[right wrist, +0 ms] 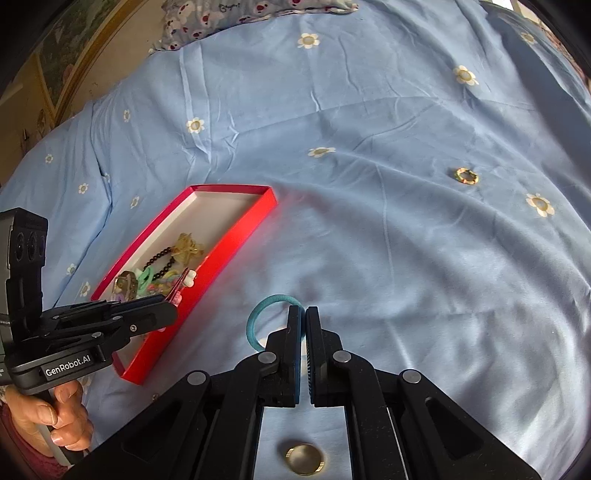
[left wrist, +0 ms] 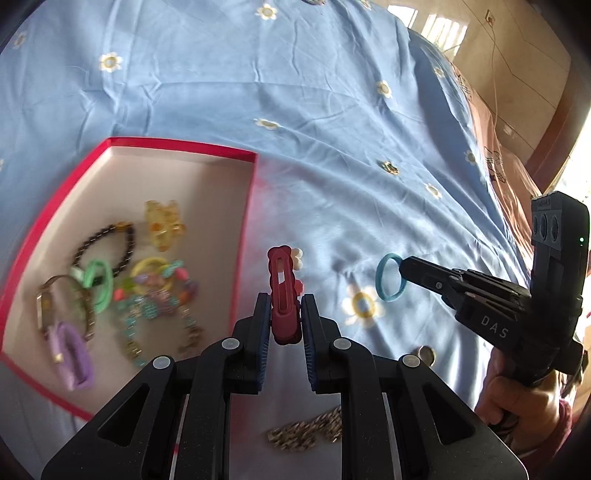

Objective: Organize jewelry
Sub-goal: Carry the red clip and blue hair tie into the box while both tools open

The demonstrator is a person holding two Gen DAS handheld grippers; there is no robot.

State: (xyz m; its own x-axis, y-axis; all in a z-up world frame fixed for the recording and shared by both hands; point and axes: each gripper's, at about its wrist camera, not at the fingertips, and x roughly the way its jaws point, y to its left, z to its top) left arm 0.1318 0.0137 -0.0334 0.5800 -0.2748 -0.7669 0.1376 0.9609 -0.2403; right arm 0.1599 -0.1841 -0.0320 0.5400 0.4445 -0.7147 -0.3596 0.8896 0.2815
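We see a light-blue bedsheet with daisy print (right wrist: pixel 369 229) carrying a shallow red cardboard box (right wrist: pixel 236 236) (bracelets and clips inside). Our left gripper (left wrist: pixel 283 314) clamps a dark-red plastic hair clip (left wrist: pixel 283 295) just outside the box; our right gripper (right wrist: pixel 305 325) pinches a teal elastic hair tie (right wrist: pixel 258 314).

Bedsheet (right wrist: pixel 369 229): I see light blue cloth printed with small white-and-yellow daisies, creased, covering nearly all of both views.
Pillow (right wrist: pixel 229 16): at the far edge of my right wrist view, blue-grey with red and white patterning, lying on the sheet.
Floor (left wrist: pixel 517 74): tan tiles beyond the bed's edge in my left wrist view.
Cable (left wrist: pixel 496 66): thin, running across those tiles.
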